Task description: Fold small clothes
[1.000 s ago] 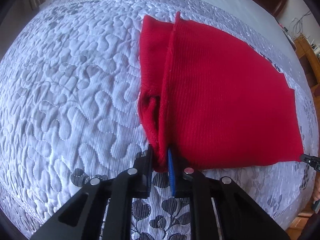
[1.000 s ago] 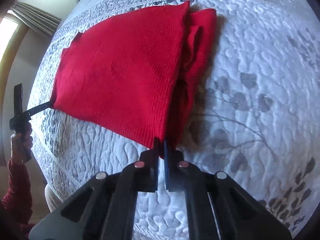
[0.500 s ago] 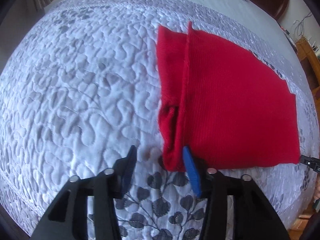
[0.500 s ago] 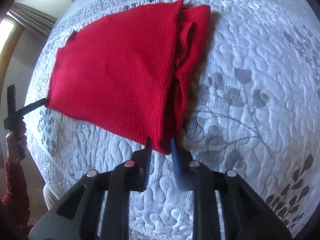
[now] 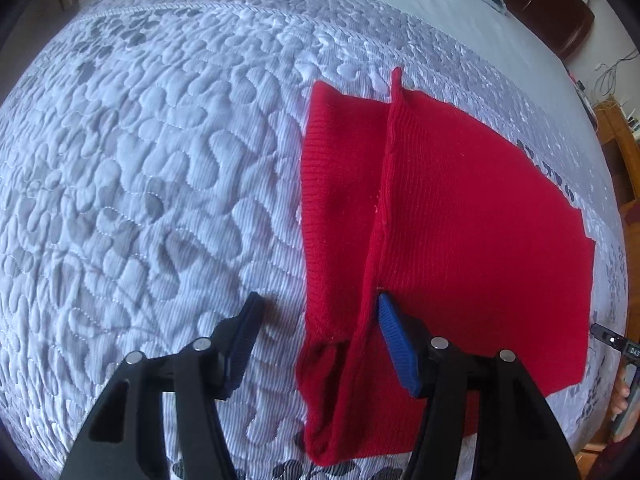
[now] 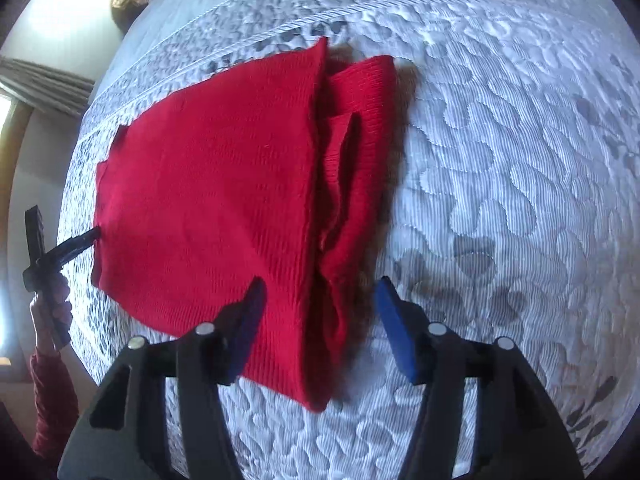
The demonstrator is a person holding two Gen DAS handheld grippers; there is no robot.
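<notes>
A red knit garment (image 5: 460, 220) lies folded on the quilted bedspread (image 5: 140, 160), its doubled edge running toward me. My left gripper (image 5: 320, 312) straddles one end of that edge; its jaws are opening, and the blue pads (image 5: 394, 340) stand clear of the cloth between them. In the right wrist view the same garment (image 6: 208, 208) lies flat. My right gripper (image 6: 320, 296) straddles its other folded end, jaws opening, pads not pressing on it. The left gripper (image 6: 94, 236) shows at the garment's far corner, and the right gripper (image 5: 600, 330) shows at the left wrist view's right rim.
The bedspread (image 6: 500, 160) spreads wide around the garment, with a grey leaf-pattern border near its edges. A dark wooden headboard (image 5: 552, 12) and wooden furniture (image 5: 616, 152) stand beyond the bed. A hand (image 6: 48, 312) in a red sleeve holds the left gripper; a curtain (image 6: 40, 88) hangs behind.
Both grippers were shut on the corners of the garment's folded edge and have opened and let go. Each has moved forward over the cloth, which now rests on the bed.
</notes>
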